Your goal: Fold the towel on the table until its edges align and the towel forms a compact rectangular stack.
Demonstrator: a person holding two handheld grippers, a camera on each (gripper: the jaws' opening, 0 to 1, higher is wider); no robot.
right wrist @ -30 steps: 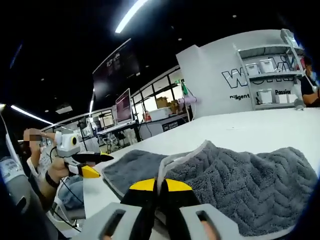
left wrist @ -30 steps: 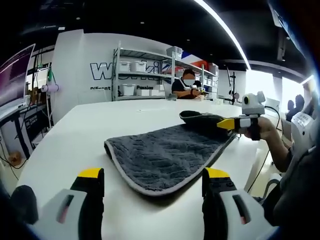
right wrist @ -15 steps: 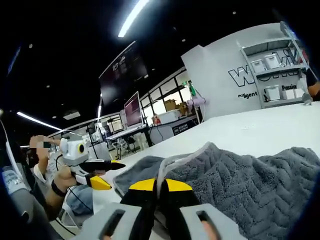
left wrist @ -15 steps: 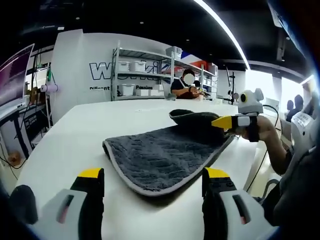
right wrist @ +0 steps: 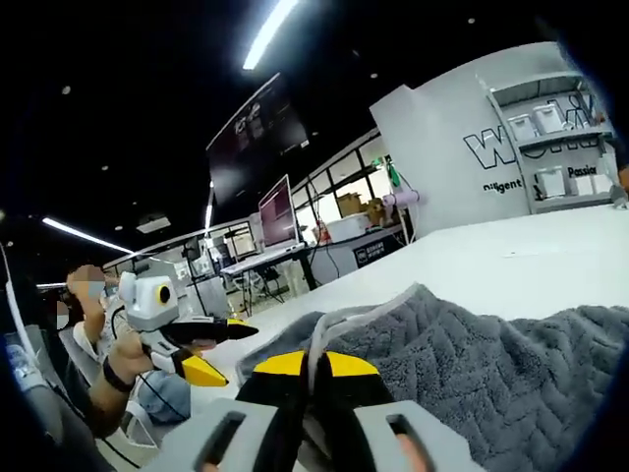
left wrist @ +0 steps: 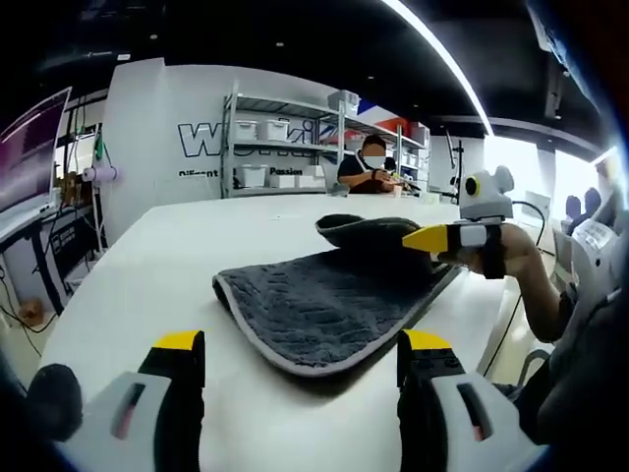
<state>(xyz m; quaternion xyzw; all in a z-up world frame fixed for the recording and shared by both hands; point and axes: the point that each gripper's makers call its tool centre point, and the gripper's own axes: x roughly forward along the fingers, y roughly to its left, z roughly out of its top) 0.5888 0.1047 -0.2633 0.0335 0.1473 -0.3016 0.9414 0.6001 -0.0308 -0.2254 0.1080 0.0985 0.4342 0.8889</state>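
A dark grey towel (left wrist: 324, 300) with a pale hem lies on the white table (left wrist: 147, 265). Its far right corner is lifted and curled over, held by my right gripper (left wrist: 421, 239), which comes in from the right in a person's hand. In the right gripper view that gripper (right wrist: 314, 366) is shut on the towel's edge (right wrist: 364, 320), and the grey cloth (right wrist: 511, 364) spreads to the right. My left gripper (left wrist: 300, 354) stands open over the table, short of the towel's near edge. It also appears in the right gripper view as the left gripper (right wrist: 211, 352), open.
Metal shelves (left wrist: 285, 147) with white boxes stand behind the table, with a seated person (left wrist: 369, 172) beside them. A monitor (left wrist: 29, 147) and desks are at the left. The table's right edge (left wrist: 496, 324) runs close to the towel.
My right gripper has carried the towel's corner higher and further left over the towel. The left gripper has stayed where it was, open.
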